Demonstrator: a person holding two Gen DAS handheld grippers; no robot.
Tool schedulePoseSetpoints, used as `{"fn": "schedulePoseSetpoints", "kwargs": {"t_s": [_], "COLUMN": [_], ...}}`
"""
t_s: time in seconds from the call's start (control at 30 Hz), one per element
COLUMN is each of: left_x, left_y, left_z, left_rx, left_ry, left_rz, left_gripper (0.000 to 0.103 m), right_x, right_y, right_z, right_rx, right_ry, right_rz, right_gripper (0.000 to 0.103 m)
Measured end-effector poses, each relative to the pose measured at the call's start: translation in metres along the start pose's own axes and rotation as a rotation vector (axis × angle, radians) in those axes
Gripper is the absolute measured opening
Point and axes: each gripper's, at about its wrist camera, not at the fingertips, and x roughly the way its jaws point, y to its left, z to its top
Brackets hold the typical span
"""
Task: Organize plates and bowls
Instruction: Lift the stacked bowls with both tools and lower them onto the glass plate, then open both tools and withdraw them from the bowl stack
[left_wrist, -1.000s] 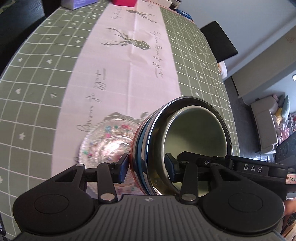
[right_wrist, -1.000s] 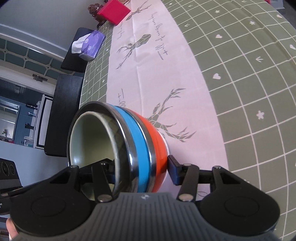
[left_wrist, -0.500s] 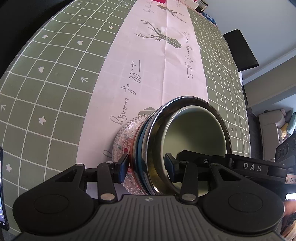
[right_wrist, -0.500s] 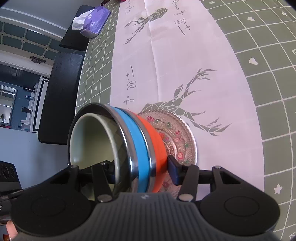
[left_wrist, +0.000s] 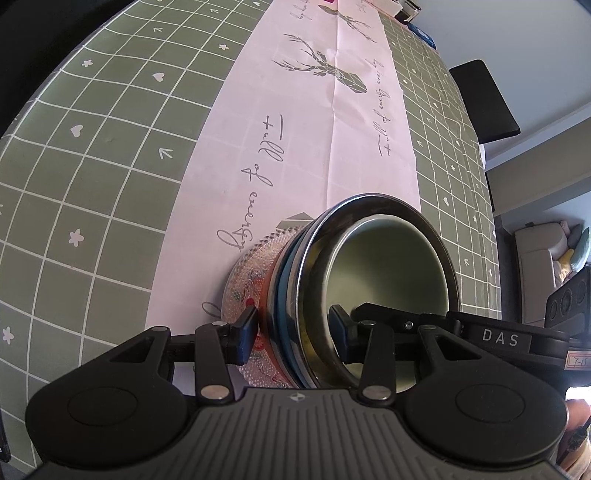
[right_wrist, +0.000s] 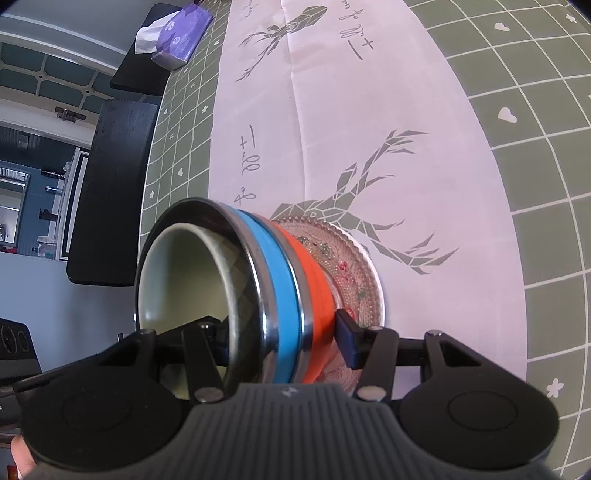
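Observation:
A nested stack of bowls is gripped from both sides: orange outermost, then blue, then steel, with a pale green bowl inside. My left gripper is shut on the stack's wall, one finger outside and one inside. My right gripper clamps the opposite wall the same way. The stack's orange base is down over a patterned glass plate on the pink runner. The base hides the plate's middle, and I cannot tell whether they touch.
A green checked tablecloth with a pink deer-print runner covers the table. A purple tissue pack lies at the far end. Black chairs stand along the table's edges. A sofa is off to the side.
Both grippers carried the bowl stack down and across onto the glass plate, which was beside the stack and now lies under its base. Both grips stayed the same.

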Motion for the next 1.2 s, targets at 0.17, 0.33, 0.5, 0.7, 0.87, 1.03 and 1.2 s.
{"fn": "schedulePoseSetpoints", "kwargs": {"t_s": [0.17, 0.33, 0.5, 0.7, 0.87, 1.03, 1.2], "left_x": [0.000, -0.002, -0.010, -0.029, -0.056, -0.085, -0.111], "left_y": [0.001, 0.002, 0.007, 0.003, -0.014, -0.042, -0.069], "left_z": [0.001, 0.001, 0.001, -0.002, -0.008, -0.025, -0.051], "left_rx": [0.002, 0.014, -0.003, 0.036, 0.150, 0.311, 0.459], "left_ry": [0.001, -0.025, -0.074, -0.126, -0.249, -0.408, -0.561], "left_rz": [-0.002, 0.006, 0.000, 0.004, 0.055, 0.127, 0.161], "left_gripper": [0.047, 0.053, 0.073, 0.075, 0.077, 0.081, 0.081], "right_x": [0.000, -0.001, -0.007, -0.024, -0.049, -0.078, -0.107], "right_y": [0.000, 0.000, 0.002, 0.012, 0.027, 0.046, 0.062], "right_z": [0.001, 0.000, -0.003, -0.008, -0.017, -0.034, -0.061], "right_rx": [-0.001, 0.004, -0.009, -0.079, -0.197, -0.352, -0.549], "right_ry": [0.003, 0.000, -0.013, -0.061, -0.144, -0.257, -0.400], "right_rz": [0.005, -0.005, -0.012, -0.041, -0.095, -0.136, -0.219], "right_gripper": [0.053, 0.062, 0.070, 0.079, 0.084, 0.090, 0.092]}}
